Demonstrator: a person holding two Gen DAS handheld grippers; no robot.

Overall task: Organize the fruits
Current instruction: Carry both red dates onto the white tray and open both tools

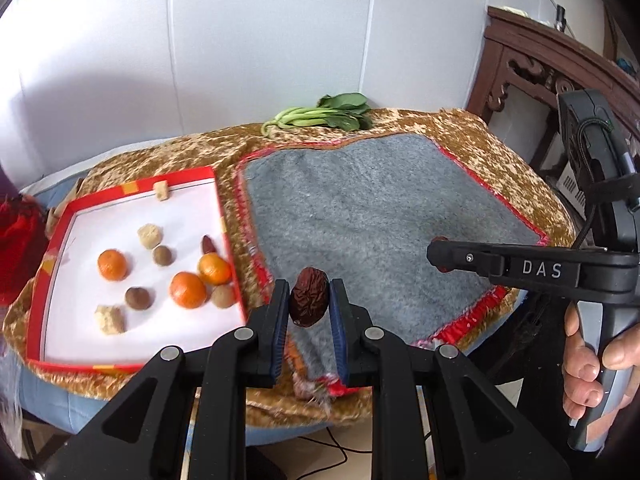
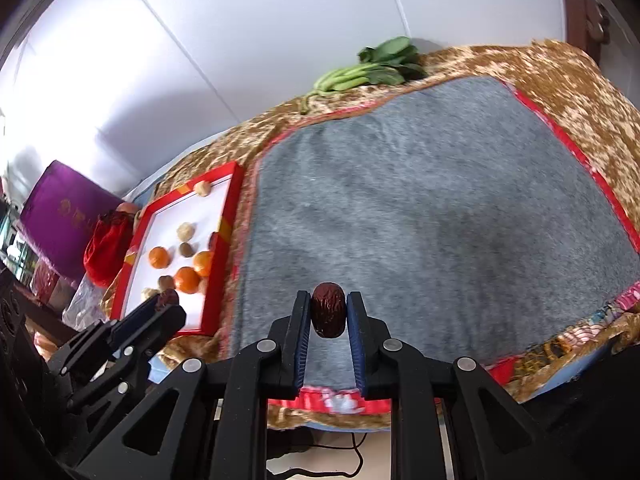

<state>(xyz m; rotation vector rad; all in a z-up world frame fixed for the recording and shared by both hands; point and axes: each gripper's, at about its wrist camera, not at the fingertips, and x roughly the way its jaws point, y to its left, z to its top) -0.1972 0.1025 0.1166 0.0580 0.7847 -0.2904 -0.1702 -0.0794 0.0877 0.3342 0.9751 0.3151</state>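
My left gripper (image 1: 309, 300) is shut on a wrinkled dark red date (image 1: 308, 302), held above the near edge of the grey mat (image 1: 380, 216). My right gripper (image 2: 328, 312) is shut on a second dried date (image 2: 328, 315), also over the mat's near side. To the left lies a red-rimmed box (image 1: 132, 200) with a white floor. It holds three oranges (image 1: 188, 290), several brown round fruits (image 1: 138, 298), pale lumps (image 1: 150, 236) and one date (image 1: 207, 245). In the left wrist view the right gripper (image 1: 440, 254) reaches in from the right, a hand (image 1: 588, 368) on its handle.
A bunch of green leafy vegetable (image 1: 324, 117) lies at the table's far edge. A brown patterned cloth (image 1: 460, 128) covers the table under the mat. A red pouch (image 2: 106, 248) and a purple box (image 2: 64, 208) stand left of the red-rimmed box. Carved wooden furniture (image 1: 520, 64) stands at the right.
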